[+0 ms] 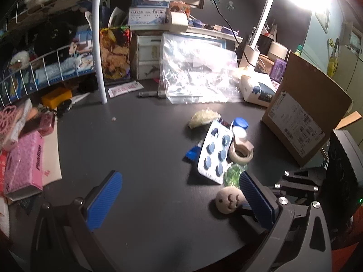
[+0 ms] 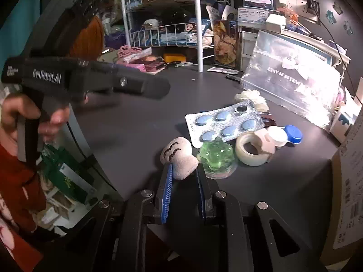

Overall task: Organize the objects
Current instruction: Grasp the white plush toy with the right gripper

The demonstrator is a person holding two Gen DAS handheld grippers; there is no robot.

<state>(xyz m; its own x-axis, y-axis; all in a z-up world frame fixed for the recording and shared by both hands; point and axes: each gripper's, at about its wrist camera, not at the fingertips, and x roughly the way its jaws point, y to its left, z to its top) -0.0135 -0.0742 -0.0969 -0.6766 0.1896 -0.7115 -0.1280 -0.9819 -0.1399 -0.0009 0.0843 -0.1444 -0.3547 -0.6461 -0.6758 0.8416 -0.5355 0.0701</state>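
Note:
A small grey plush toy with a stitched face (image 2: pixel 179 156) lies on the dark table (image 2: pixel 136 124), and my right gripper (image 2: pixel 184 170) is shut on its near end, blue pads on both sides. In the left wrist view the plush toy (image 1: pixel 229 200) sits just left of my left gripper's right finger. My left gripper (image 1: pixel 179 195) hangs open over bare table, nothing between its pads; in the right wrist view a hand holds it at the left. Behind the plush lie a green clear piece (image 2: pixel 216 156), a blue-pill blister pack (image 2: pixel 223 122), a tape roll (image 2: pixel 251 150) and a white-and-blue lens case (image 2: pixel 285 136).
A cardboard box (image 1: pixel 301 113) stands at the right and a clear zip bag (image 1: pixel 199 72) leans at the back. A white wire rack (image 1: pixel 45 68) and a pink tissue pack (image 1: pixel 25 163) crowd the left. A crumpled white wad (image 1: pixel 204 117) lies behind the blister pack.

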